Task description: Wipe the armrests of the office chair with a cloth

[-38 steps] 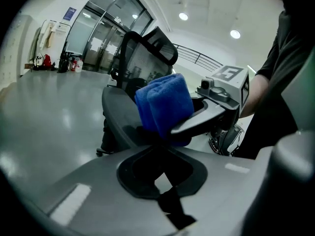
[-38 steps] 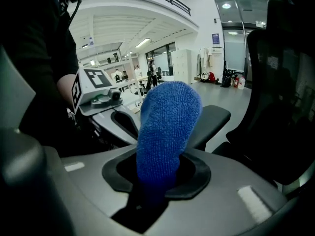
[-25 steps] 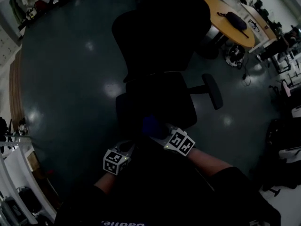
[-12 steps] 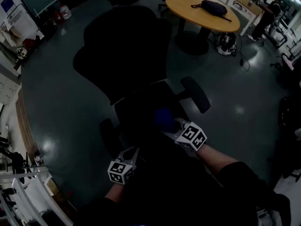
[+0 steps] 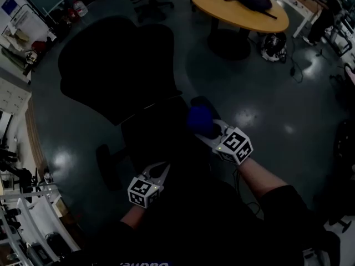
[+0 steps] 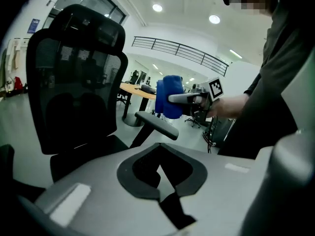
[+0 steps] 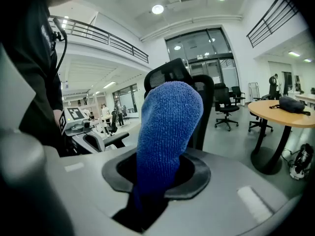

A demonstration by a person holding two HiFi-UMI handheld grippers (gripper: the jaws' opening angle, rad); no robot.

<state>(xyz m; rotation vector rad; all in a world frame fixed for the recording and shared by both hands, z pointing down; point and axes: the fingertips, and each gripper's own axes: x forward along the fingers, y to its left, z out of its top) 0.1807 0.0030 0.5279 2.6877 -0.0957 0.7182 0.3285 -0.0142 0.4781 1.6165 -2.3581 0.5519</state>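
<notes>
Right gripper, clamping fuzzy blue cloth, moved above oblong armrest; left gripper closed, empty

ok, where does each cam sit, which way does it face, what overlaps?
Head view: on the person's head, steeply down on the office chair; shows both forearms, left gripper, right gripper holding the blue cloth.
Left gripper view: on the left gripper, along its jaws toward the armrest; shows torso and right hand.
Right gripper view: on the right gripper, along its jaws past the cloth toward the backrest and round table; torso at left.
Shared: all three see chair and cloth; each gripper view sees the other gripper.
</notes>
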